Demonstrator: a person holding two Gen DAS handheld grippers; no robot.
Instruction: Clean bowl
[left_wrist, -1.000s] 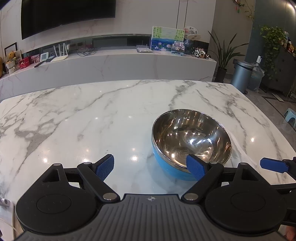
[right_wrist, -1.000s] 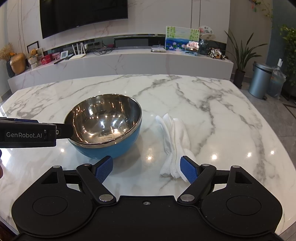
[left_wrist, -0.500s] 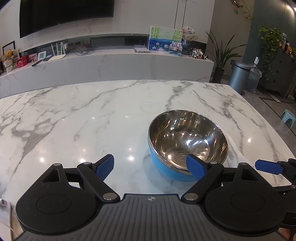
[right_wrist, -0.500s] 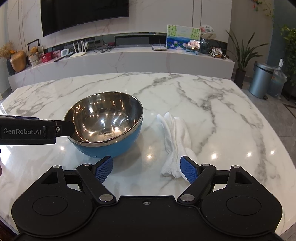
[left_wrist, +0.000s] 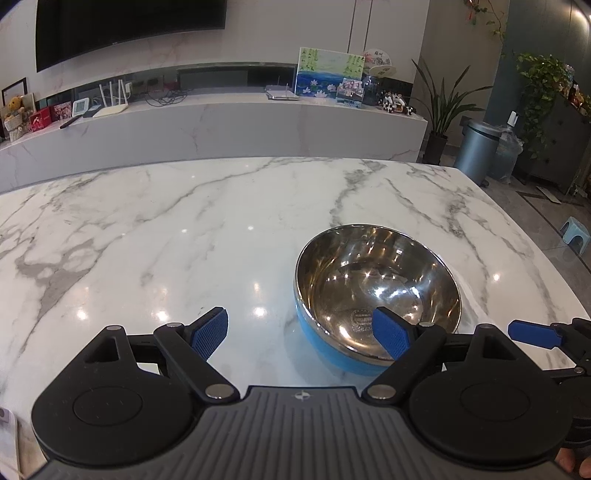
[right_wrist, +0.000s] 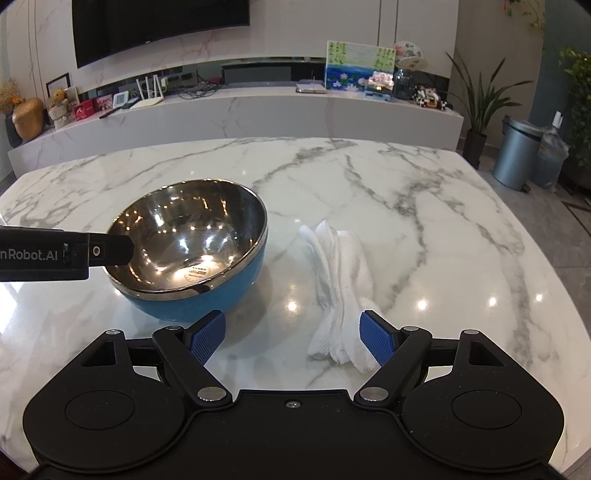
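Note:
A steel bowl with a blue outside stands upright on the white marble table. My left gripper is open and empty; its right finger is over the bowl's near rim, its left finger over bare table. It shows as a black bar at the bowl's left rim in the right wrist view. A folded white cloth lies to the right of the bowl. My right gripper is open and empty, its right finger by the cloth's near end.
The table's right edge drops to a grey floor with a small blue stool and a metal bin. A long marble counter with small items stands behind the table.
Both grippers have shifted slightly relative to the bowl, which sits a little nearer in the right wrist view. Jaws are unchanged.

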